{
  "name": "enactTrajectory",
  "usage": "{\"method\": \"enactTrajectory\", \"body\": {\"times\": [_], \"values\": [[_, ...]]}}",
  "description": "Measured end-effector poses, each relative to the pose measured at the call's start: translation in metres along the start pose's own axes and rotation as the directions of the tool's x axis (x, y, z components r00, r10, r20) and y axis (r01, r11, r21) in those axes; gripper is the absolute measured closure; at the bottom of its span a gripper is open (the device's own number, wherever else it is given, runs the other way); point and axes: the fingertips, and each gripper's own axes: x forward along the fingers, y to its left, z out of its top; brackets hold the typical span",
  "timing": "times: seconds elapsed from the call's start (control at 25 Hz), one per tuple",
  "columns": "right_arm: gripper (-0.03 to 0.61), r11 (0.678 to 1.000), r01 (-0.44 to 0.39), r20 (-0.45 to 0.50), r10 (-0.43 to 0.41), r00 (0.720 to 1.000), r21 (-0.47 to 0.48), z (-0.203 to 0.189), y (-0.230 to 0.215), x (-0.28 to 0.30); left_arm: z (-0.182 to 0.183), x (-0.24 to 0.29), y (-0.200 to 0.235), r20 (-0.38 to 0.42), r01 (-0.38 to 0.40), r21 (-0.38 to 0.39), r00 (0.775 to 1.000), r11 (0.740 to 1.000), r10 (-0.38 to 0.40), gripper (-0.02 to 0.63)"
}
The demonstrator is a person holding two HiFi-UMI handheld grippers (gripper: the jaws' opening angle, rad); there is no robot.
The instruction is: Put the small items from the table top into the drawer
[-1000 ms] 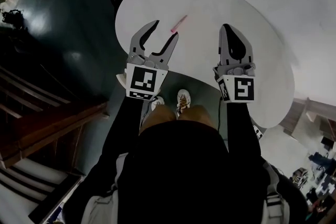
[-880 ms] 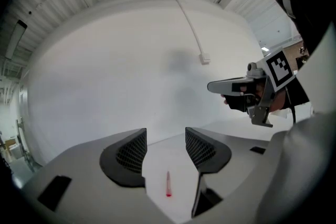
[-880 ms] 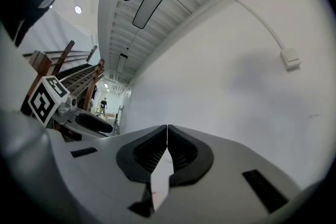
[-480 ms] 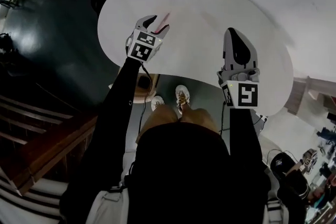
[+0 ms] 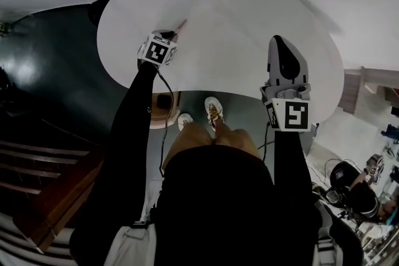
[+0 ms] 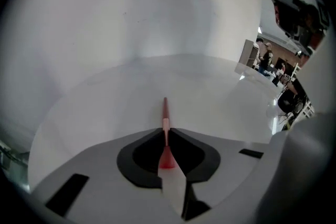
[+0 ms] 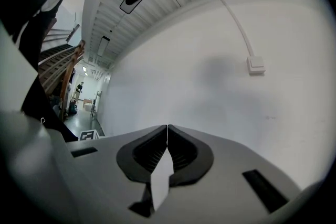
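We find the stick (image 5: 181, 25) on the left side of the desk (image 5: 249, 15); the right claw (image 5: 278, 42) is well to its right. Behind the desk stands a wall (image 6: 131, 18).

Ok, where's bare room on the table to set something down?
Nearly all the table is bare: the middle and far side, between left claw and right claw. Only the left rim is crowded, where the left claw has just closed on the pink stick.

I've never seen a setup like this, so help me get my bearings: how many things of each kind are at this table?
Pink stick: 1, held by the left gripper, whose jaws have just been closing on it.
Hand-held grippers: 2, the right gripper shut and empty.
White table: 1.
Total: 4.
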Motion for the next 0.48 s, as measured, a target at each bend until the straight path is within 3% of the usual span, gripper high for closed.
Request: {"method": "enactTrajectory", "body": {"times": [0.24,0.36,0.48], "values": [[0.551,1.000,-0.014,0.019,0.014,1.000,0.012,0.004,0.004,0.005,0.003,-0.013,0.000,0.030,-0.033,0.011,0.999,0.999,0.033,0.561],[0.551,0.999,-0.036,0.041,0.035,0.999,0.015,0.012,0.009,0.010,0.030,-0.043,-0.003,0.133,-0.073,0.017,0.989,0.997,0.070,0.560],[0.551,0.998,-0.063,0.076,0.061,0.995,0.021,0.021,0.015,0.014,0.062,-0.088,-0.013,0.269,-0.122,0.010,0.956,0.992,0.115,0.560]]}}
